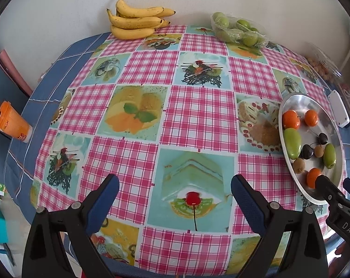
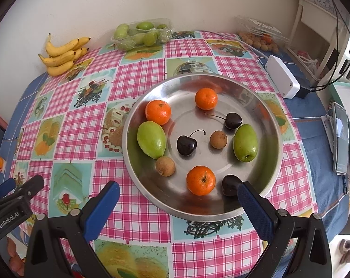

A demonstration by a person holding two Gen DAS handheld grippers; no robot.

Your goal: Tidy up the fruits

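Both claws stand wide apart and grip nothing: the right gripper (image 2: pixel 176 195) hangs over the near rim of the metal plate (image 2: pixel 271 118), its right finger (image 2: pixel 253 205) just in front of the nearest dark cherry (image 2: pixel 229 184), while the left gripper (image 1: pixel 175 191) hovers over bare tablecloth (image 1: pixel 198 113) to the left of the plate. On the plate lie three mandarins, one near the front (image 2: pixel 200 180), one at the left (image 2: pixel 158 112) and one at the back (image 2: pixel 206 98); two green fruits, one on the left (image 2: pixel 151 142) touching the left mandarin and one on the right (image 2: pixel 245 142); two more cherries with stems (image 2: pixel 186 144) (image 2: pixel 233 120); and two small brown fruits (image 2: pixel 218 139) (image 2: pixel 165 165). Farther back, against the wall, rest a bunch of bananas (image 1: pixel 135 20) and a clear wrapped tray of green fruits (image 1: pixel 238 31), well apart from each other. A clear box with small brown fruits (image 2: pixel 261 38) sits at the far right corner, a white box (image 2: pixel 282 80) near it. An orange cup (image 1: pixel 10 125) lies at the table's left edge.
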